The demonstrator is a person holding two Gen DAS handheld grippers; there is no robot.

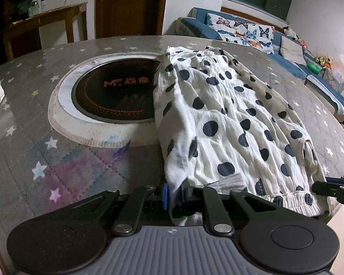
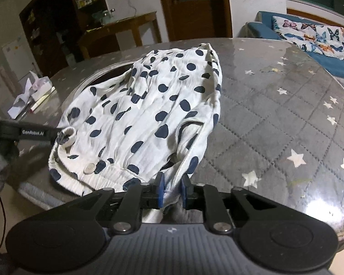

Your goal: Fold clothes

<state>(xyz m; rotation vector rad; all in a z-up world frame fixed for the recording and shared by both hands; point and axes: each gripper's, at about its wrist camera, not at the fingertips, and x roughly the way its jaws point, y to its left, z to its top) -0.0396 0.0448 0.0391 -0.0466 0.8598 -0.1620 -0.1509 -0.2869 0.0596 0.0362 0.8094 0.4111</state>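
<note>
A white garment with dark blue polka dots [image 1: 229, 119] lies spread on the round table, its near elastic hem at the table's front edge. My left gripper [image 1: 174, 193] is shut on the garment's near left corner, cloth pinched between its blue pads. In the right wrist view the same garment [image 2: 149, 112] stretches away from me, and my right gripper [image 2: 173, 189] is shut on its near right corner. The left gripper [image 2: 55, 136] shows at the left there, clamped on the hem. The right gripper's fingers [image 1: 332, 189] appear at the right edge of the left wrist view.
The table [image 1: 45, 160] has a grey quilted cover with stars under clear plastic. A round black cooktop [image 1: 112, 94] sits in its middle, partly under the garment. A tissue box and papers [image 2: 32, 91] lie at the far left. A blue sofa [image 1: 309, 68] stands beyond.
</note>
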